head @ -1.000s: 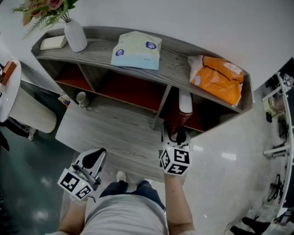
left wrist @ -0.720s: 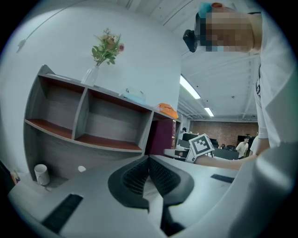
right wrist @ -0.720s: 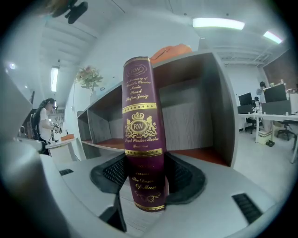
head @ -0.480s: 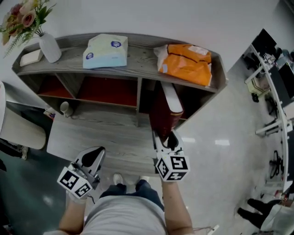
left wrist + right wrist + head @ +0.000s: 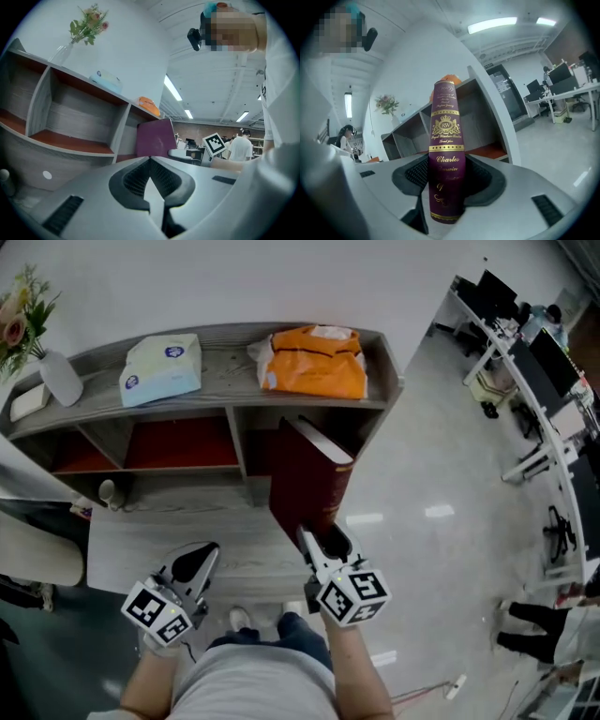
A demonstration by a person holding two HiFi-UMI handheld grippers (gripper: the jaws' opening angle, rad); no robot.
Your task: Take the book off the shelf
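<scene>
A dark maroon book with gold lettering on its spine stands upright outside the grey shelf unit, in front of its right compartment. My right gripper grips the book's lower end; its jaws are closing and the pads press on both covers. The left gripper view also shows the book beside the shelf. My left gripper hangs low at the left, apart from the shelf, shut with nothing between its fingertips.
On the shelf top lie a pale tissue pack, an orange bag, a white vase with flowers and a small white box. A grey wooden platform lies below the shelf. Office desks stand at the right.
The book has come out of the right compartment and toward me with the right gripper. The head view has swung to the right. The left gripper has stayed put.
</scene>
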